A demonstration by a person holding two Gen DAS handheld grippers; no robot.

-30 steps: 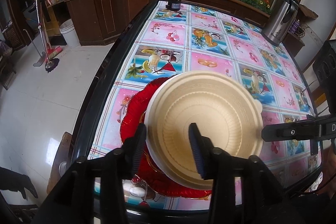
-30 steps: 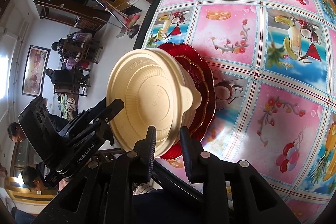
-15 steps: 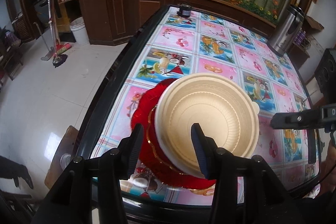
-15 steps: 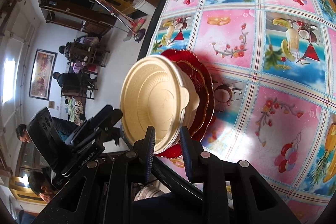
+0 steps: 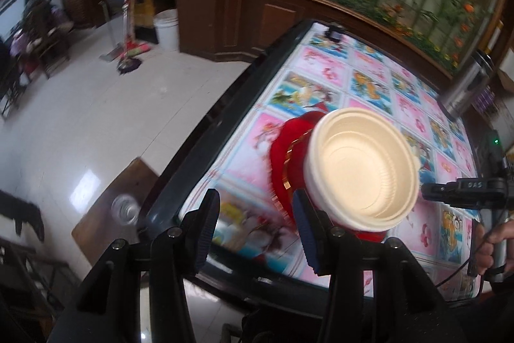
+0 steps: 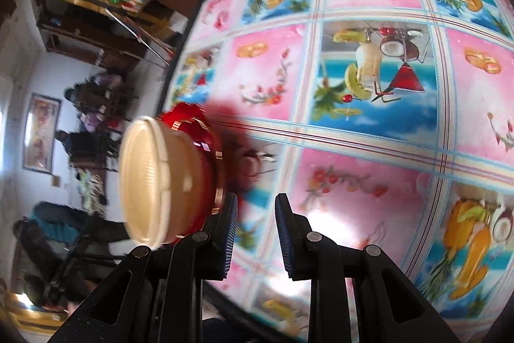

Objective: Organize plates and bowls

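step: stacking done, cream ribbed plastic bowl (image 5: 363, 169) on red scalloped plates (image 5: 286, 156) | left hand-held gripper (image 5: 257, 227) open, empty | right hand-held gripper (image 6: 255, 233) part-open, empty | next: probably locate remaining dishes on worktop (image 6: 369, 79)

A: What carries everything here?
B: A desk (image 5: 205, 156) with a dark rounded rim, under a glossy cloth (image 6: 369, 69) printed in pink and blue squares of fruit and drinks

A: And what lies right on it?
B: A stack of red plates (image 5: 282, 156) near the front edge, a cream bowl (image 5: 363, 166) on top. A small dark thing (image 5: 335, 32) sits at the far end, too blurred to name
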